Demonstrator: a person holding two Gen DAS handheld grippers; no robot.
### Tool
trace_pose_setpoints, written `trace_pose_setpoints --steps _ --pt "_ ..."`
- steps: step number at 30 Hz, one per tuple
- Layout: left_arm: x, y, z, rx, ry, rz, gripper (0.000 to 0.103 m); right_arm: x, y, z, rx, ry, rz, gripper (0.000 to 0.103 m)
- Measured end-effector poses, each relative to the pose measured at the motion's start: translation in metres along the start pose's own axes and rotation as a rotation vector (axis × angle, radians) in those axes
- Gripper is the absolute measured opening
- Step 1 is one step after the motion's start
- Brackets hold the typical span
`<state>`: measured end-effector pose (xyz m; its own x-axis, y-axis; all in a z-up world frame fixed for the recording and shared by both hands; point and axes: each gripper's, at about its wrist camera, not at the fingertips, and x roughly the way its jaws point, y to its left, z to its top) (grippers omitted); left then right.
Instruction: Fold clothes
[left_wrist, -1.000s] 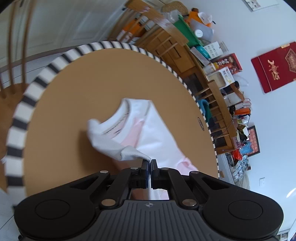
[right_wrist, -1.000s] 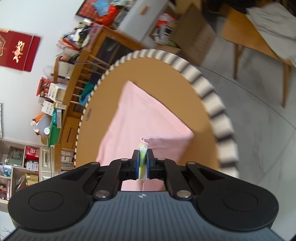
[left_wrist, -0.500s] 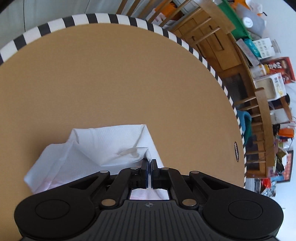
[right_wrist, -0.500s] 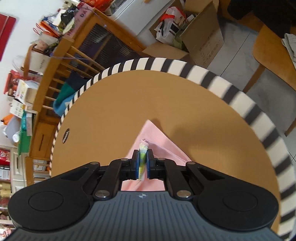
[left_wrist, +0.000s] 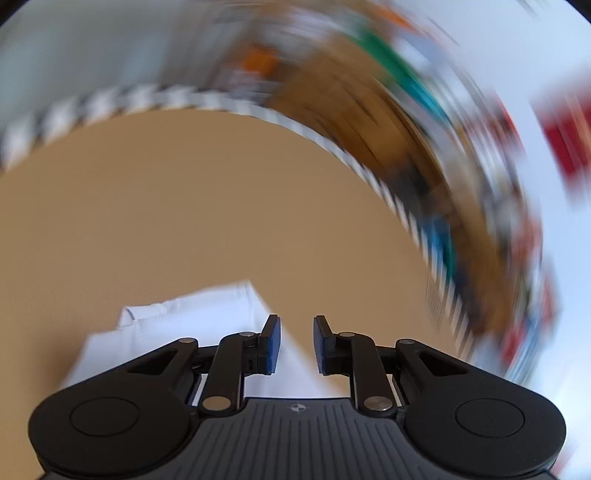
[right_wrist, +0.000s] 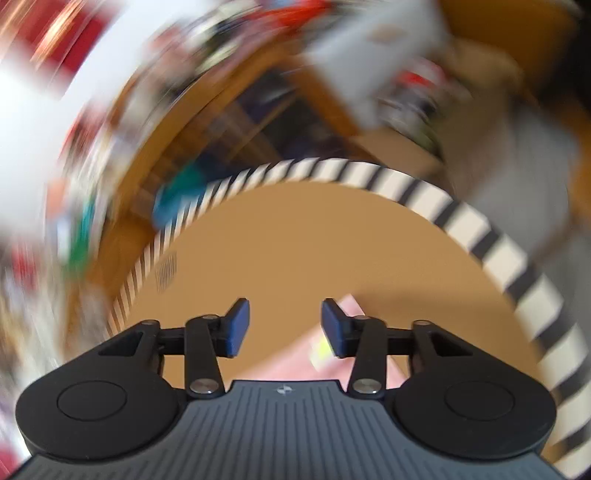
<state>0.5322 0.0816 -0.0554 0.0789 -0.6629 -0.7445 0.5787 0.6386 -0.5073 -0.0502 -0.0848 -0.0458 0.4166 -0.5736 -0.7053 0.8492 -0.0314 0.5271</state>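
- Blurred shelving rings my round tabletop (left_wrist: 192, 192).
- Folded garment (left_wrist: 192, 325) lies at the tabletop's near edge.
- My left gripper (left_wrist: 296, 341) jaws just opened narrowly, holding nothing.
- My right gripper (right_wrist: 285, 328) jaws just opened wider, empty.

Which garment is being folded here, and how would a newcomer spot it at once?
Start from the round brown table with its black-and-white striped rim. Near its close edge, just ahead of both open grippers, lies the garment: white in the left wrist view, pale pink in the right. It is the only cloth on the tabletop.
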Motion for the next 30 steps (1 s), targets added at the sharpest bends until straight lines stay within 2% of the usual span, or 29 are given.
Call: trace_pose_setpoints --steps 2,3,4,5,6,8,9,11,12,16,19,23,26,28,30 --pt "0.004 -0.017 -0.023 0.167 0.081 0.015 0.024 0.004 0.015 -0.016 -0.218 0.076 -0.037 0.037" --pt "0.009 -0.02 -0.033 0.184 0.123 0.0 0.024 0.011 0.015 -0.023 -0.226 0.139 -0.042 0.032" --pt "0.015 -0.023 -0.043 0.198 0.161 -0.015 0.024 0.02 0.009 -0.027 -0.173 0.195 -0.018 0.023" --pt "0.022 -0.024 -0.051 0.197 0.18 -0.024 0.025 0.029 0.003 -0.03 -0.106 0.238 0.001 0.019" --pt "0.029 -0.027 -0.055 0.197 0.181 -0.016 0.025 0.038 -0.001 -0.032 -0.07 0.254 -0.012 0.017" --pt "0.038 -0.034 -0.055 0.2 0.141 -0.001 0.026 0.053 0.0 -0.034 -0.101 0.241 -0.068 0.004" --pt "0.043 -0.038 -0.054 0.203 0.129 0.01 0.026 0.058 0.002 -0.034 -0.121 0.231 -0.084 0.002" --pt "0.052 -0.048 -0.049 0.208 0.109 0.025 0.029 0.062 0.008 -0.026 -0.107 0.215 -0.068 0.006" --pt "0.057 -0.054 -0.045 0.22 0.101 0.03 0.035 0.064 0.012 -0.02 -0.11 0.2 -0.052 0.007" --pt "0.07 -0.073 -0.037 0.237 0.07 0.069 0.037 0.079 0.025 -0.004 -0.183 0.196 -0.065 0.009" --pt "0.071 -0.076 -0.036 0.187 0.018 0.11 0.035 0.091 0.022 0.003 -0.151 0.21 -0.095 0.009" --pt "0.065 -0.059 -0.03 0.034 -0.035 0.097 0.035 0.092 0.014 0.005 -0.093 0.197 -0.068 0.006" --pt "0.044 -0.05 -0.029 0.023 -0.115 0.158 0.037 0.079 0.007 0.005 -0.076 0.171 -0.098 0.007" --pt "0.024 -0.042 -0.029 0.027 -0.182 0.189 0.042 0.061 0.0 0.005 -0.073 0.131 -0.115 0.014" --pt "0.005 -0.036 -0.037 0.045 -0.162 0.187 0.042 0.035 -0.01 0.003 -0.086 0.08 -0.137 0.027"
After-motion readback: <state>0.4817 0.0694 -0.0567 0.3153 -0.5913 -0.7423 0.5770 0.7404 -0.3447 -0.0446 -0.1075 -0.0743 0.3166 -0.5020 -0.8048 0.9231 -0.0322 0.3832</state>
